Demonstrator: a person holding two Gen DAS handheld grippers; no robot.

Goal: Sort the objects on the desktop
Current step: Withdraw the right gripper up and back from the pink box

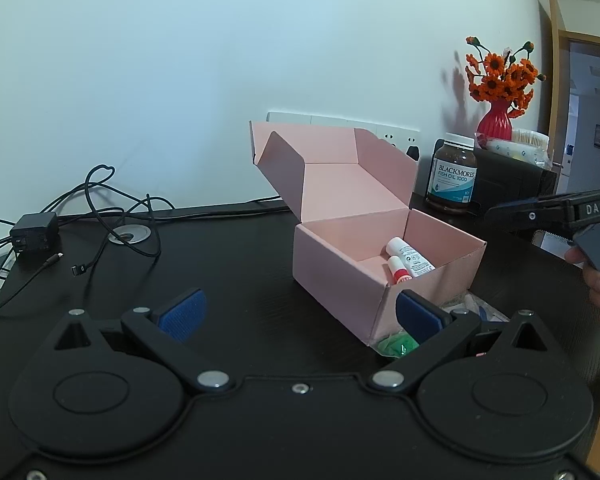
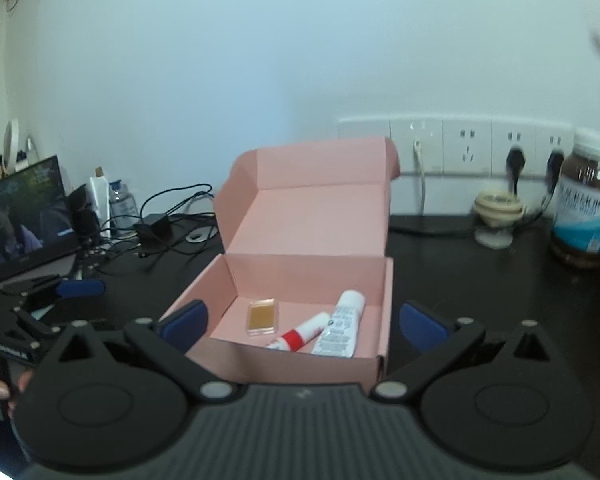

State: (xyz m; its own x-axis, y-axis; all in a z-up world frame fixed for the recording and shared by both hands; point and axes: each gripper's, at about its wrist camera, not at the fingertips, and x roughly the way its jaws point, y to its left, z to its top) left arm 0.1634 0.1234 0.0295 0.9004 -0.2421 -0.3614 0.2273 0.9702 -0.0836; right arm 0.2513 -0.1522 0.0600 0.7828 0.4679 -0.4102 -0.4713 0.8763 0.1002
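- Pink cardboard box (image 2: 300,264) stands on the black table (image 1: 228,264) with its lid folded back, between the 2 grippers' views.
- Left gripper (image 1: 300,316) has its blue pads spread wide and holds nothing; its right pad sits just in front of the box's near corner, and whether they touch I cannot tell.
- Right gripper (image 2: 304,322) is also spread wide and empty, its pads flanking the box's front wall without a visible grip on it.
- Inside the box lie 3 things: 1 white tube (image 2: 342,330), 1 red-and-white tube (image 2: 298,334) beside it, and 1 small clear case with an amber inside (image 2: 262,316) to the left of both.
- Beside the box's near corner, on the table, lie 1 green packet (image 1: 396,345) and some pale wrapped items, too hidden to count.
- 1 brown supplement bottle (image 1: 452,178) stands behind the box, and 1 red vase of orange flowers (image 1: 496,120) beyond it.
- 1 black charger (image 1: 34,232) with loose cables lies far left.
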